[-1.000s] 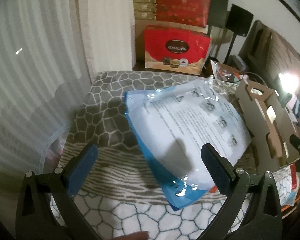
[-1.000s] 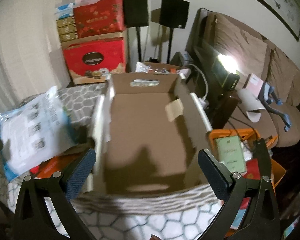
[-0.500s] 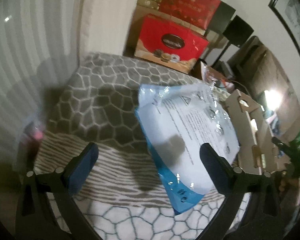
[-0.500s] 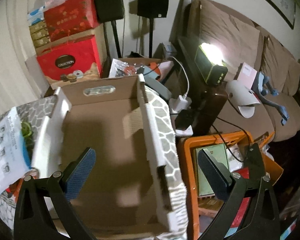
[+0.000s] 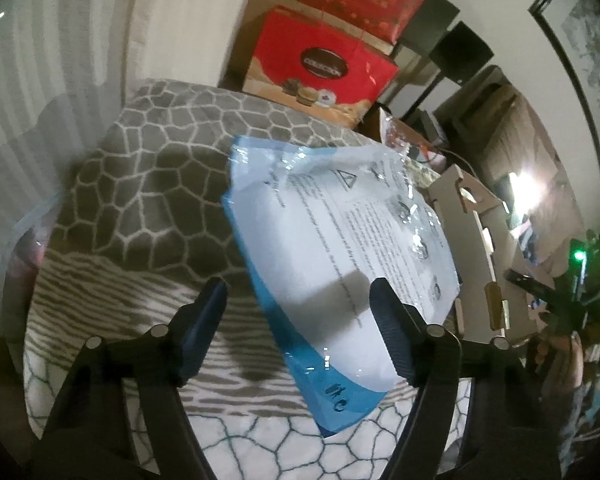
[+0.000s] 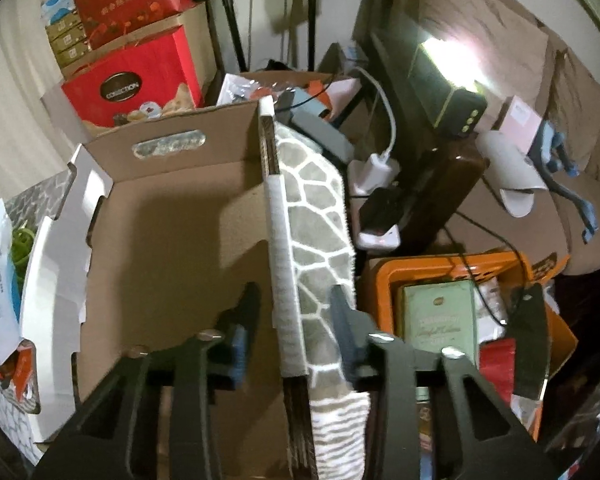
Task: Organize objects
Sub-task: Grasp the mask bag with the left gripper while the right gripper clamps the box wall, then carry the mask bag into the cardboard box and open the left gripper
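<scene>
Two grippers visible. Left gripper (image 5: 298,292) spread, gripping nothing, poised over blue-white plastic packet (image 5: 340,248) lying on patterned blanket (image 5: 140,184). Right gripper (image 6: 294,302) partly closed astride blanket-draped right wall of cardboard box (image 6: 172,216), fingers (image 6: 342,312) not visibly pressing wall. Orange bin (image 6: 384,280) just beside box.

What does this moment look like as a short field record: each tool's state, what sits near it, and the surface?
left tool: open, holding nothing, over the near end of the plastic bag
right tool: partly closed, astride the cardboard box right wall; contact unclear
bag: blue and white, flat on the patterned cloth
box: open, looks empty
beside box: orange bin, right side
</scene>
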The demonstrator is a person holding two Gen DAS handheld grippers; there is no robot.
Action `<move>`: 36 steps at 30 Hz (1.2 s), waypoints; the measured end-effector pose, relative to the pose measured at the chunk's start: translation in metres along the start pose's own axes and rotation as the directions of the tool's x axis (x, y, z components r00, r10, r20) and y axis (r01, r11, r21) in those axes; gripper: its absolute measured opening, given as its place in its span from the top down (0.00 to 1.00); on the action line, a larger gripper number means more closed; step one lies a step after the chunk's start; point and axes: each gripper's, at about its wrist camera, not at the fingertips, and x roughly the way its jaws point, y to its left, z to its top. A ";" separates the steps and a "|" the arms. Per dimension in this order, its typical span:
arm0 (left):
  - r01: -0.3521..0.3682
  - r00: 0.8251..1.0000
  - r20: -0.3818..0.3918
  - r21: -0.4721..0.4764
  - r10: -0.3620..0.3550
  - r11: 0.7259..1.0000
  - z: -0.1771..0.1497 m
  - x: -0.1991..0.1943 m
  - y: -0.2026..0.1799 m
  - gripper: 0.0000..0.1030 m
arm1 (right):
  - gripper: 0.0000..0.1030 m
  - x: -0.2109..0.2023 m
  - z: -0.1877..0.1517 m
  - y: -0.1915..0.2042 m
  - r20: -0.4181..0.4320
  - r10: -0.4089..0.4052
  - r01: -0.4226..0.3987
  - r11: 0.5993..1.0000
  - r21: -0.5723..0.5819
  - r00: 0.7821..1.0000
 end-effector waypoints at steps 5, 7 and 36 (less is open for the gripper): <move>0.032 0.999 -0.019 -0.006 -0.032 0.999 -0.001 0.004 -0.005 0.46 | 0.85 0.009 -0.004 0.001 -0.026 0.022 -0.022 1.000 -0.004 0.999; 0.038 0.999 -0.027 -0.006 -0.038 0.999 -0.001 0.005 -0.006 0.53 | 0.87 0.010 -0.005 0.000 -0.023 0.019 -0.019 1.000 0.001 1.000; 0.153 0.937 0.261 0.290 -0.232 0.945 0.029 -0.074 -0.154 0.97 | 0.89 0.001 -0.029 -0.012 -0.029 0.089 -0.088 0.995 0.048 0.996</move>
